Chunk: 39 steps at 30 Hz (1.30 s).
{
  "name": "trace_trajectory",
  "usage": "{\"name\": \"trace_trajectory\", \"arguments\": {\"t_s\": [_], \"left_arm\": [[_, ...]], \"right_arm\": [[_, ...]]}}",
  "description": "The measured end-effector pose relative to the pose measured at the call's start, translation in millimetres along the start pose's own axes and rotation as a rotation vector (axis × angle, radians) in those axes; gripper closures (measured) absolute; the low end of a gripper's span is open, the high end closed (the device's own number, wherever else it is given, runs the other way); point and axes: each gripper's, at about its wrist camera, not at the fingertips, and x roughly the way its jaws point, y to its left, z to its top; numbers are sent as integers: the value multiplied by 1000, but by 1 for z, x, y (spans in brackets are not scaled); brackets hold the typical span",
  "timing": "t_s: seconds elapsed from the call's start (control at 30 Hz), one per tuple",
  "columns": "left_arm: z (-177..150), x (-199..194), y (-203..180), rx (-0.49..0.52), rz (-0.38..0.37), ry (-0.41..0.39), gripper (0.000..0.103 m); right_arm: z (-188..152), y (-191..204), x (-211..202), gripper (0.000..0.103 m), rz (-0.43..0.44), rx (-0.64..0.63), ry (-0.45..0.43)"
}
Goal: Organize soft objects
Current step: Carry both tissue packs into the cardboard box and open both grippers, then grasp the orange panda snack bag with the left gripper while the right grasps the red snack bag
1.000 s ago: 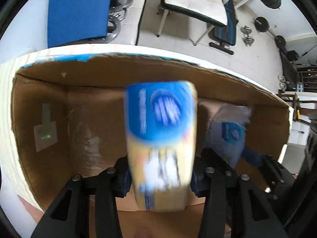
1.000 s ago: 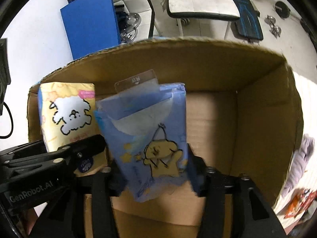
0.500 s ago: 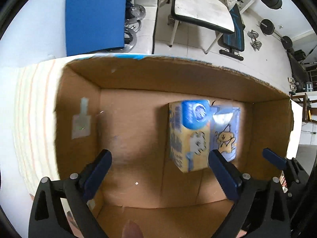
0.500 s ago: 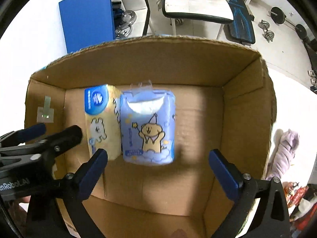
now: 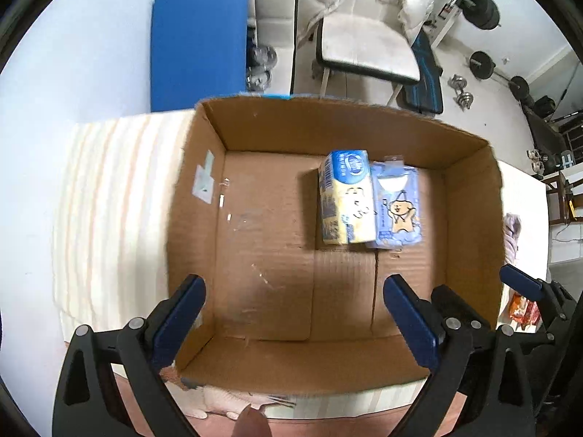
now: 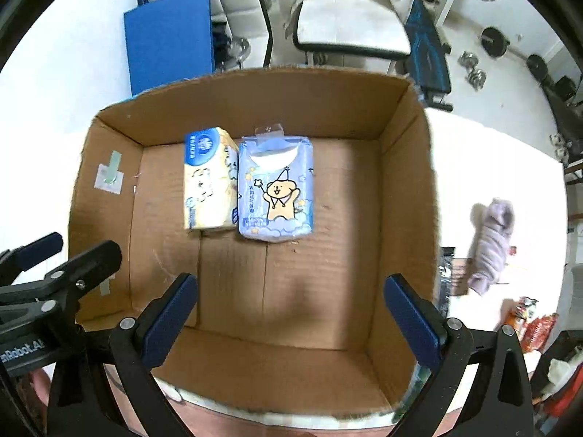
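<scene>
An open cardboard box (image 5: 470, 196) (image 6: 404, 189) sits on the white table. On its floor lie two soft tissue packs side by side, touching: a yellow and blue pack (image 5: 346, 198) (image 6: 207, 178) on the left and a light blue pack with a bear drawing (image 5: 397, 204) (image 6: 277, 189) on the right. My left gripper (image 5: 295, 291) is open and empty above the box's near side. My right gripper (image 6: 291, 291) is open and empty, also above the near side. The left gripper also shows at the left edge of the right wrist view (image 6: 54, 269).
A rolled lilac cloth (image 6: 492, 240) and red snack packets (image 6: 532, 327) lie on the table right of the box. A striped cloth (image 5: 109, 211) lies left of it. A blue board (image 5: 198, 47), a white chair (image 5: 364, 47) and weights stand on the floor beyond.
One second ago each gripper held a pack inside the box. Both have let go, opened wide and pulled back and up; the two packs now lie on the box floor.
</scene>
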Motion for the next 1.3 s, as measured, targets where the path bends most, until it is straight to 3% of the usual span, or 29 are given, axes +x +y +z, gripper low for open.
{"name": "trace_trajectory", "arguments": {"t_s": [0.2, 0.3, 0.4, 0.5, 0.67, 0.8, 0.9, 1.0, 1.07, 1.17, 1.3], "left_arm": [[-24, -39, -9, 15, 23, -87, 3], [-29, -53, -15, 12, 23, -108, 3], [-35, -76, -33, 30, 74, -173, 3], [-39, -99, -62, 70, 59, -219, 3], [-40, -102, -148, 193, 25, -223, 3], [-40, -72, -222, 274, -21, -152, 3], [-44, -34, -277, 317, -95, -43, 3], [-48, 15, -338, 352, -142, 95, 3], [-53, 42, -367, 357, -158, 168, 3], [-61, 80, -401, 351, -171, 266, 3], [-72, 108, -422, 329, -145, 330, 3]], "right_arm": [[-28, 0, -37, 0, 0, -19, -72], [-39, -2, -54, 0, 36, -19, -99], [-50, -12, -76, 0, 79, -5, -153], [-62, -37, -98, 0, 128, 19, -223], [-83, -111, -121, 0, 103, 60, -272], [-102, -209, -118, 0, 66, 188, -196], [-127, -301, -101, 0, -21, 353, -115], [-155, -385, -76, 0, -35, 555, -46], [-177, -435, -52, 0, -14, 704, 5], [-210, -499, -4, 0, 122, 959, 78], [-228, -531, 42, 0, 217, 1131, 114]]}}
